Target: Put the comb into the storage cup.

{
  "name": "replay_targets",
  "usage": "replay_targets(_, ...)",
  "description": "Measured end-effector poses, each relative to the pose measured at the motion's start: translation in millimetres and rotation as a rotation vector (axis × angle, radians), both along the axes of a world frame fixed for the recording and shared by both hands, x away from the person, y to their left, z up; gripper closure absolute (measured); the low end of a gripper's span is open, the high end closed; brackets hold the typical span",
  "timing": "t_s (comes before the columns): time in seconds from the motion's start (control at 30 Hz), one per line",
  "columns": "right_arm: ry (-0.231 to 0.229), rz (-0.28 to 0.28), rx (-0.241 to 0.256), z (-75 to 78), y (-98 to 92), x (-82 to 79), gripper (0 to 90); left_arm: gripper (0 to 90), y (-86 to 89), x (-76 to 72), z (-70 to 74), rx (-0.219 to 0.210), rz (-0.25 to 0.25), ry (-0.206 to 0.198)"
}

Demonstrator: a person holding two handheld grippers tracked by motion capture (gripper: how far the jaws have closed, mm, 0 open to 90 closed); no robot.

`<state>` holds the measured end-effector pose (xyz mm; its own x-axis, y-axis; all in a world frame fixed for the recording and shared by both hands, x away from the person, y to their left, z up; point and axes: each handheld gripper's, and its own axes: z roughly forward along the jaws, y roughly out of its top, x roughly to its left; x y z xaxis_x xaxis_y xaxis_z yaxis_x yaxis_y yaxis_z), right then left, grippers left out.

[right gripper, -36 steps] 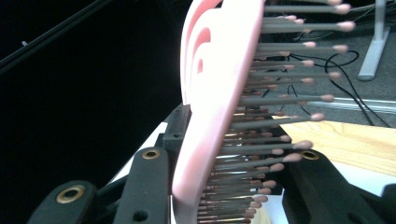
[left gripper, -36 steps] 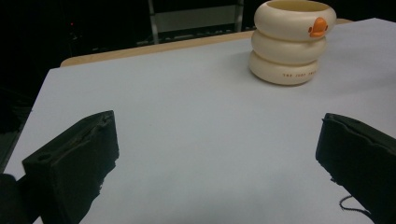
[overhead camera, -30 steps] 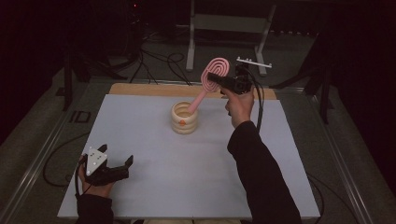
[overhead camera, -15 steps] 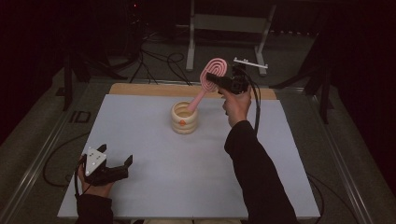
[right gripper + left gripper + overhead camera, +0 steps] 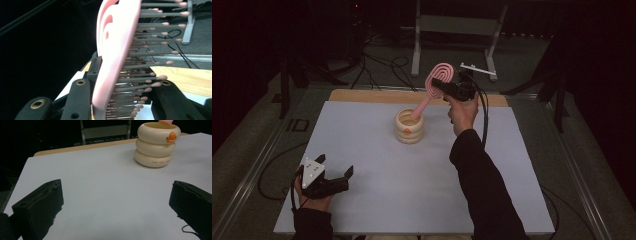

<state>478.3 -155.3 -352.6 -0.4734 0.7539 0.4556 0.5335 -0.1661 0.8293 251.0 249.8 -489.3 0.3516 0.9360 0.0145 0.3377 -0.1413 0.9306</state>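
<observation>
A pink hairbrush point(image 5: 435, 85) slants up out of a cream ringed cup point(image 5: 410, 126) with an orange duck mark, its handle end inside the cup. My right gripper point(image 5: 438, 85) is raised behind the cup and shut on the brush head. In the right gripper view the pink hairbrush point(image 5: 113, 57) stands between the jaws, bristles pointing right. My left gripper point(image 5: 343, 177) rests open at the mat's near left corner with nothing in it. The cream cup point(image 5: 157, 143) stands far ahead of it in the left gripper view.
A pale grey mat point(image 5: 362, 145) covers the wooden table point(image 5: 362, 95). Behind the table are a metal stand point(image 5: 452, 30) and loose cables point(image 5: 382, 62) on the floor. A black cable hangs from the right gripper.
The right gripper and brush have shifted slightly left and lower toward the cup. The left gripper has stayed put.
</observation>
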Motion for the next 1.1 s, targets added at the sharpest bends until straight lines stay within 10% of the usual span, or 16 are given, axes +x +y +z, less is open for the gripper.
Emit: replay_targets(1.1, -0.002, -0.018, -0.004, -16.0, 10.3, 0.2, 63.7, 0.3, -1.6, 0.5, -1.2, 0.008, 0.0, 0.002)
